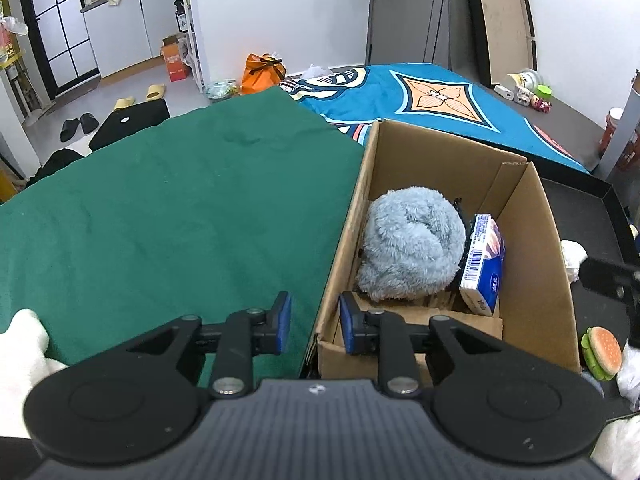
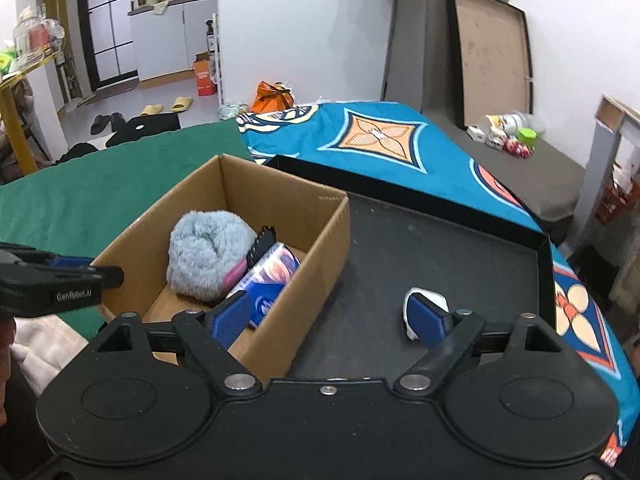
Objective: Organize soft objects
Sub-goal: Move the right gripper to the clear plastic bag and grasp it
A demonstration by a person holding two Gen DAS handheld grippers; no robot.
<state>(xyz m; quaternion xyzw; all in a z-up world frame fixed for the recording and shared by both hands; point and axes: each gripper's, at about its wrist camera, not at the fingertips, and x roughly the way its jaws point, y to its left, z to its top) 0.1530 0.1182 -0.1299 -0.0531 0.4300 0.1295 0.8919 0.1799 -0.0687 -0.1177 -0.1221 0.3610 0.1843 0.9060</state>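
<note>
An open cardboard box holds a fluffy grey-blue plush roll, a blue tissue pack and a black comb-like item. My left gripper is open and empty, its fingers astride the box's near left wall. My right gripper is open wide and empty above the box's near right corner. A white soft object lies on the black tray, partly hidden behind my right fingertip. A plush burger sits right of the box.
A green cloth covers the table left of the box. A blue patterned cloth lies behind. White fabric sits at the near left. Small toys and jars stand at the far right. Floor clutter lies beyond the table.
</note>
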